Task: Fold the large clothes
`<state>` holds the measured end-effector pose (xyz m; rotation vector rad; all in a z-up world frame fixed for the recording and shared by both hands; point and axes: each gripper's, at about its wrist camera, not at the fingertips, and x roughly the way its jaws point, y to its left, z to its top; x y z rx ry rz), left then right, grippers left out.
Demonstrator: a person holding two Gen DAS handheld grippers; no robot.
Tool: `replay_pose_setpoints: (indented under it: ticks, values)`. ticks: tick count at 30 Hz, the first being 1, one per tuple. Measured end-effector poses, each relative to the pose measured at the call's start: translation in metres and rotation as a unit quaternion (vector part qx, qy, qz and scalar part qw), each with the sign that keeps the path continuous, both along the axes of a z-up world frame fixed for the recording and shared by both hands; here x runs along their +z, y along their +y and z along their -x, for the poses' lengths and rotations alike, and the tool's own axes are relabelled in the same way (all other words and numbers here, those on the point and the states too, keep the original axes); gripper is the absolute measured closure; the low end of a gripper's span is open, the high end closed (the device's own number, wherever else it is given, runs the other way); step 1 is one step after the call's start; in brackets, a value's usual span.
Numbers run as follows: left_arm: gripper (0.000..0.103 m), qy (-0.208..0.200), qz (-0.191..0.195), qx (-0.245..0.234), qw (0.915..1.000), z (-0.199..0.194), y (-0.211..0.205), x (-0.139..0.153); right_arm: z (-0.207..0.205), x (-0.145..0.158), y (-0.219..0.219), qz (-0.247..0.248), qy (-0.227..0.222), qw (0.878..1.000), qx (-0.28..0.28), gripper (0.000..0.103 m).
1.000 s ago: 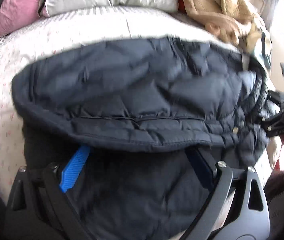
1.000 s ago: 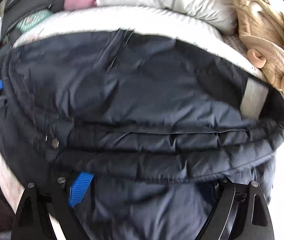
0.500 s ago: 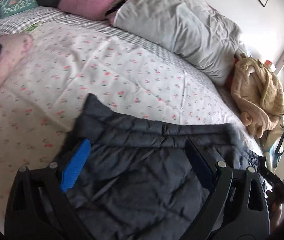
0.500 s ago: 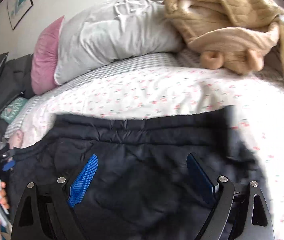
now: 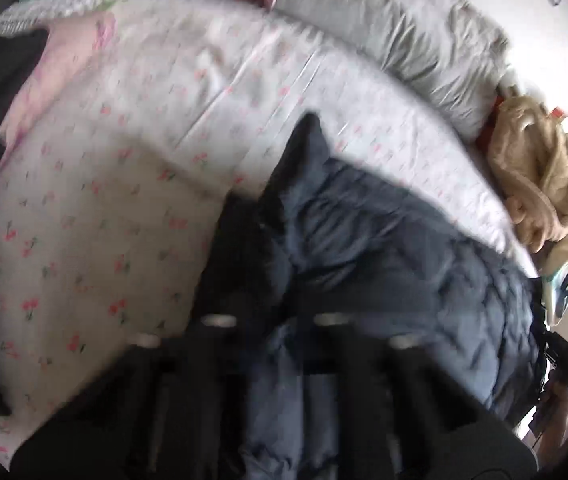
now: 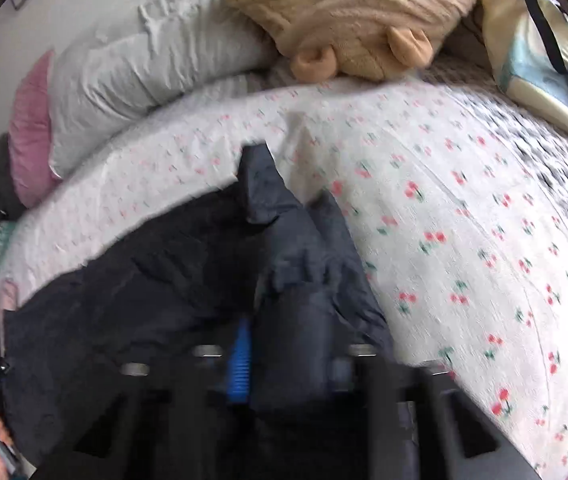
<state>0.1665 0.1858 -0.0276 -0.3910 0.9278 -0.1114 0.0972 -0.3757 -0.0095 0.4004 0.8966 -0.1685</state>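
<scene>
Pinching jacket (image 6: 292, 280) corners in left gripper (image 5: 268, 344) and right gripper (image 6: 284, 364), apparently both clamped, to spread it over bed (image 6: 464, 220).

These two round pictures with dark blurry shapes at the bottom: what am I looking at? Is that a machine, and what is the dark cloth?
There is no robot here. A person holds a two-finger gripper in each hand, and each gripper carries a wide-angle camera looking forward along its fingers, hence the round, bent pictures.

One picture comes from the left gripper, the other from the right gripper. The blurry black shapes below are the grippers themselves.

The dark cloth is a navy padded jacket lying on a bed with a cherry-print sheet. Each gripper is closed on a bunched corner of the jacket, ready for folding.

Further back lie a grey pillow, a pink cushion, a tan fleece garment and a tote bag.
</scene>
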Motion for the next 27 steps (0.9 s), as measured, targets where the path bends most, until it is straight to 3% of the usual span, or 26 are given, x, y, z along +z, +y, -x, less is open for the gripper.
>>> replay_pose_setpoints:
  ticks: [2, 4, 6, 7, 10, 12, 14, 15, 16, 18, 22, 24, 27]
  values:
    - [0.099, -0.062, 0.003, -0.001, 0.9981, 0.003, -0.002, 0.018, 0.000, 0.016, 0.008, 0.028, -0.045, 0.999, 0.009, 0.090]
    - [0.099, -0.090, -0.017, 0.013, 0.9958, -0.001, -0.004, 0.024, -0.003, 0.021, 0.013, 0.058, -0.066, 0.996, 0.007, 0.090]
    - [0.098, -0.060, -0.068, 0.030, 0.9954, -0.011, -0.008, 0.007, -0.011, 0.008, 0.014, 0.074, -0.034, 0.997, 0.000, 0.089]
    - [0.095, -0.030, -0.097, 0.035, 0.9942, -0.018, -0.011, -0.008, -0.016, -0.005, 0.013, 0.084, -0.007, 0.996, -0.002, 0.083]
    - [0.091, 0.015, -0.124, 0.040, 0.9913, -0.023, -0.013, -0.027, -0.021, -0.016, 0.018, 0.115, 0.023, 0.993, 0.004, 0.067]
    - [0.076, 0.009, -0.152, 0.056, 0.9868, -0.019, -0.017, -0.008, -0.018, -0.004, 0.023, 0.149, 0.032, 0.988, -0.013, 0.047]
    - [0.020, -0.016, -0.155, 0.059, 0.9860, -0.012, -0.027, 0.013, -0.010, 0.015, 0.037, 0.178, -0.001, 0.984, -0.010, 0.032]
    - [0.013, -0.037, -0.149, 0.058, 0.9865, -0.006, -0.032, 0.023, -0.007, 0.025, 0.048, 0.186, -0.019, 0.982, 0.002, 0.029]
    - [0.011, -0.065, -0.140, 0.053, 0.9866, 0.003, -0.044, 0.033, -0.007, 0.031, 0.058, 0.190, -0.029, 0.981, 0.011, 0.022]
    - [0.011, -0.076, -0.118, 0.027, 0.9897, 0.010, -0.066, 0.039, -0.007, 0.040, 0.085, 0.180, -0.056, 0.981, 0.041, 0.018]
    - [0.011, -0.051, -0.073, -0.046, 0.9950, 0.008, -0.118, 0.026, -0.021, 0.024, 0.150, 0.114, -0.051, 0.983, 0.136, 0.015]
    - [0.011, -0.030, -0.078, -0.081, 0.9932, 0.003, -0.140, 0.012, -0.030, 0.007, 0.170, 0.100, -0.021, 0.980, 0.171, 0.015]
    - [0.011, -0.012, -0.121, -0.080, 0.9893, 0.000, -0.142, -0.002, -0.034, -0.007, 0.172, 0.141, -0.001, 0.973, 0.181, 0.015]
